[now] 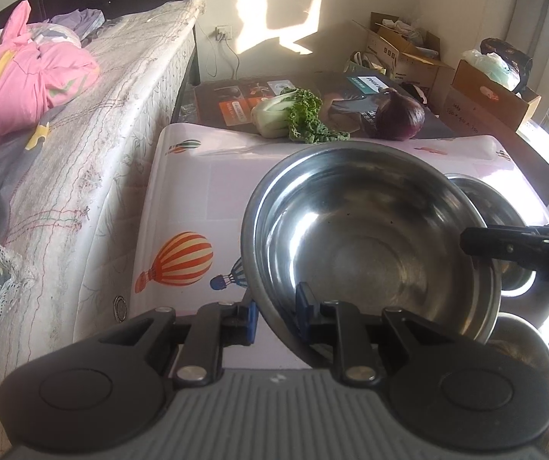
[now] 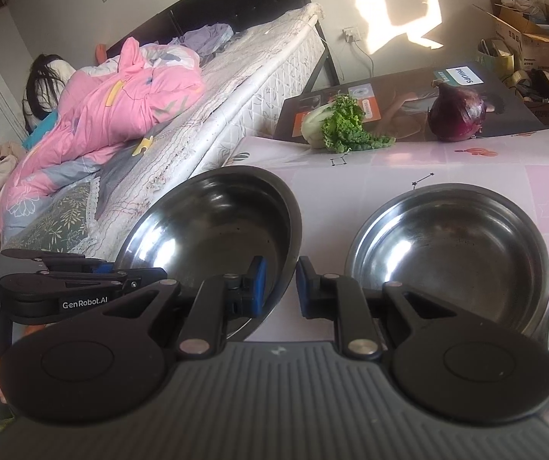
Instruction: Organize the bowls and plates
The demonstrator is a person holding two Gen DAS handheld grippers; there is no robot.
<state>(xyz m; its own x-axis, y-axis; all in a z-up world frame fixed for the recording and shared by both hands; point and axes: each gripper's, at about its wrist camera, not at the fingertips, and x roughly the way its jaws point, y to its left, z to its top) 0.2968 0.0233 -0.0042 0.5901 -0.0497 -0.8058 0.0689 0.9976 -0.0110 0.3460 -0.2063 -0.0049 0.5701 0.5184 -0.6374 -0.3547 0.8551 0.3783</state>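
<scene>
My left tool [image 1: 274,312] and my right tool [image 2: 279,287] each pinch the rim of the same steel bowl [image 1: 370,237], on opposite sides, holding it tilted above the tabletop [image 1: 197,207]. A second steel bowl [image 2: 450,257] rests on the tabletop just beside it. Farther back lie a leafy vegetable [image 2: 335,122] and a red onion [image 2: 458,113].

Second bowl [image 2: 450,257] on the table [image 2: 504,176]; held bowl [image 2: 213,226] to its left; greens [image 2: 341,124] and onion [image 2: 458,113] behind it; bed [image 2: 236,88] far left.

i see two glossy steel bowls [image 2: 213,222] [image 2: 450,253], a smooth printed plastic tablecloth [image 2: 389,176], and matt black gripper fingers [image 2: 236,295].
</scene>
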